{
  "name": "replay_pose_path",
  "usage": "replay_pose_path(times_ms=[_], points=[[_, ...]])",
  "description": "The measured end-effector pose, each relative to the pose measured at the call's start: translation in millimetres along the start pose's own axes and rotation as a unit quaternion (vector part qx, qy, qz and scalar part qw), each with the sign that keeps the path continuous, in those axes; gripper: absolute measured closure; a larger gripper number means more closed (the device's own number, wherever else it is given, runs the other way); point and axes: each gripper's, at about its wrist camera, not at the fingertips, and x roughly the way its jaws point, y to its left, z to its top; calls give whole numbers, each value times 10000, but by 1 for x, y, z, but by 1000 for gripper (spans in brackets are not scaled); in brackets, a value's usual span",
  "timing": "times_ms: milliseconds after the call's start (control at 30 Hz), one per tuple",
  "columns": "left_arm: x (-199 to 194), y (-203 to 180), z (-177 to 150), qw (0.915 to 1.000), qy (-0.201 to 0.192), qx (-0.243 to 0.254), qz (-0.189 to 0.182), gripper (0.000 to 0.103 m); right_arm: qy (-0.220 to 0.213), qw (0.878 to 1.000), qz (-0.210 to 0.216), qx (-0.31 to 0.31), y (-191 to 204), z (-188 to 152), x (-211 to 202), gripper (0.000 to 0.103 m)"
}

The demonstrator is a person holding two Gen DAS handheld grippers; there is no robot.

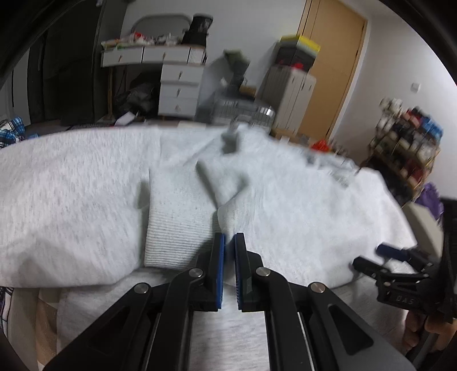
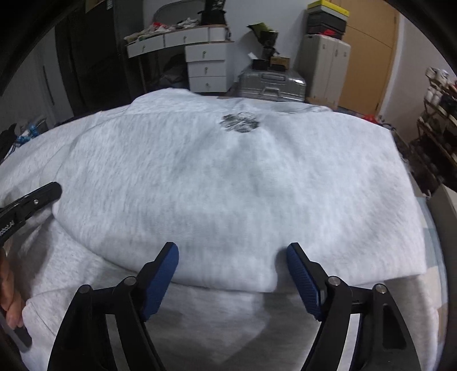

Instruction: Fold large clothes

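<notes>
A pale grey sweatshirt [image 2: 228, 182] lies spread flat in front of us, filling most of both views, a dark round print [image 2: 239, 122] on its upper part. One sleeve is folded in across the body, its ribbed cuff [image 1: 174, 239] lying just ahead of our left gripper [image 1: 230, 242]. That gripper's blue-padded fingers [image 1: 220, 268] are drawn almost together; whether any cloth is pinched between them we cannot tell. Our right gripper [image 2: 232, 254] hangs over the near folded edge of the sweatshirt, its fingers [image 2: 160, 279] spread wide to either side of the fold and gripping nothing. In the left wrist view it shows at the right edge, a hand [image 1: 428, 331] on its handle. What the sweatshirt rests on is mostly hidden beneath it. Behind stand white drawers [image 2: 207, 68], a silver suitcase [image 2: 271, 85], a pale cabinet [image 2: 325, 71] topped with stacked boxes [image 2: 327, 17], a wooden door [image 2: 371, 51] and a cluttered rack [image 1: 405, 142]
</notes>
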Motion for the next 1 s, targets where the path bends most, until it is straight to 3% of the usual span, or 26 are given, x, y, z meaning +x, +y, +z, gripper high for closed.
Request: replay_pose_path(times_ms=[133, 267, 333, 400, 500, 767, 833, 900, 967, 1000], points=[[-22, -3, 3, 9979, -561, 34, -307, 101, -204, 9996, -27, 193, -16, -5, -21, 25], [-21, 3, 4, 9980, -567, -65, -253, 101, -418, 9970, -255, 601, -42, -10, -44, 25], [-14, 5, 4, 9991, -404, -22, 87, 101, -431, 9933, -209, 1047, -63, -16, -51, 24], [-3, 7, 1, 9990, -146, 4, 426, 102, -291, 9865, -120, 1608, -89, -25, -51, 24], [9, 15, -3, 9981, 240, -201, 532, 103, -139, 9724, 34, 2329, -120, -36, -46, 25], [-4, 16, -4, 9991, 111, -420, -7, 103, -201, 9304, 1062, 3503, -143, -26, -26, 27], [-3, 16, -3, 9989, 138, -437, 28, 100, -189, 9246, 1102, 3642, -143, -23, -19, 50], [-4, 19, -2, 9987, 121, -494, 57, 96, -267, 9264, 1154, 3575, -140, -17, -23, 97], [-5, 23, -1, 9982, 60, -566, 207, 81, -911, 9292, 1297, 3339, -137, -14, -42, 98], [-6, 26, -1, 9975, 20, -648, 287, 67, -1157, 9310, 1206, 3244, -134, -15, -53, 98]])
